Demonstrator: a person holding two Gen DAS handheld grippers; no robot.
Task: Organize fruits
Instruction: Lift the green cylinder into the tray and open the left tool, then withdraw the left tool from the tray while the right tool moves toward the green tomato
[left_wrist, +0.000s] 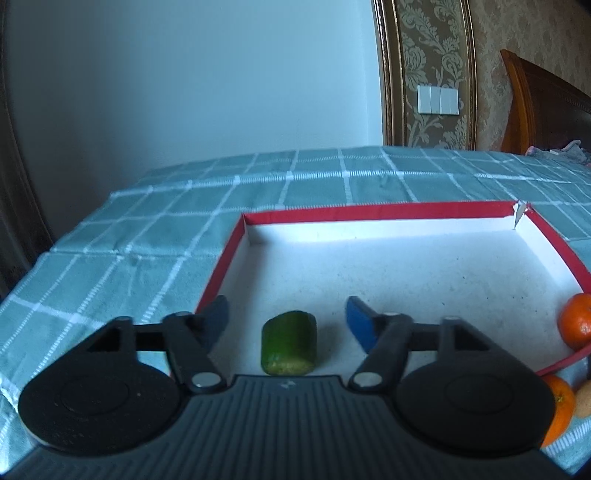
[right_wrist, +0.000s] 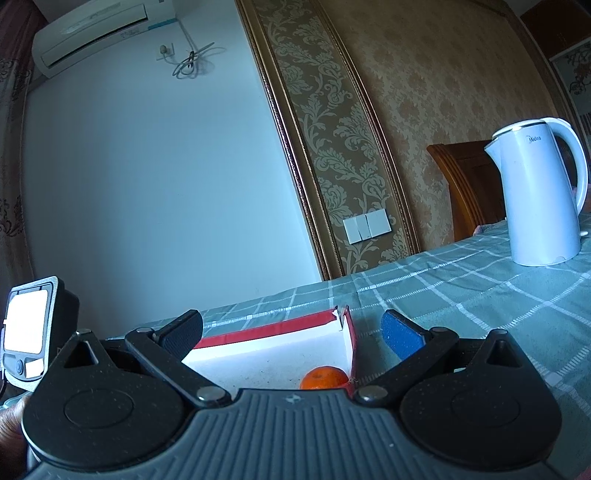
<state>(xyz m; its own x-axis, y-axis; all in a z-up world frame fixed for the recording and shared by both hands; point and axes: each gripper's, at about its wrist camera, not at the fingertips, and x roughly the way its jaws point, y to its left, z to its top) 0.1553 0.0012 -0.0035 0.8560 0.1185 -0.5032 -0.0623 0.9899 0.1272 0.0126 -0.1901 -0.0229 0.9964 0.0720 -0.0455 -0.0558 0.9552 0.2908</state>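
A short green cucumber piece (left_wrist: 289, 343) lies on the white floor of a shallow red-rimmed box (left_wrist: 369, 210). My left gripper (left_wrist: 286, 317) is open, its fingers wide on either side of the piece and not touching it. A tangerine (left_wrist: 576, 321) sits inside the box at its right wall. Another tangerine (left_wrist: 559, 410) and a yellowish fruit (left_wrist: 584, 398) lie outside the box at the near right. My right gripper (right_wrist: 291, 332) is open and empty above the box's right corner (right_wrist: 343, 317), with the boxed tangerine (right_wrist: 324, 378) just below it.
A teal checked cloth (left_wrist: 184, 221) covers the table. A white electric kettle (right_wrist: 539, 195) stands at the far right of the table. The table's left edge drops off near the wall. The left hand-held device (right_wrist: 29, 332) shows at the left of the right wrist view.
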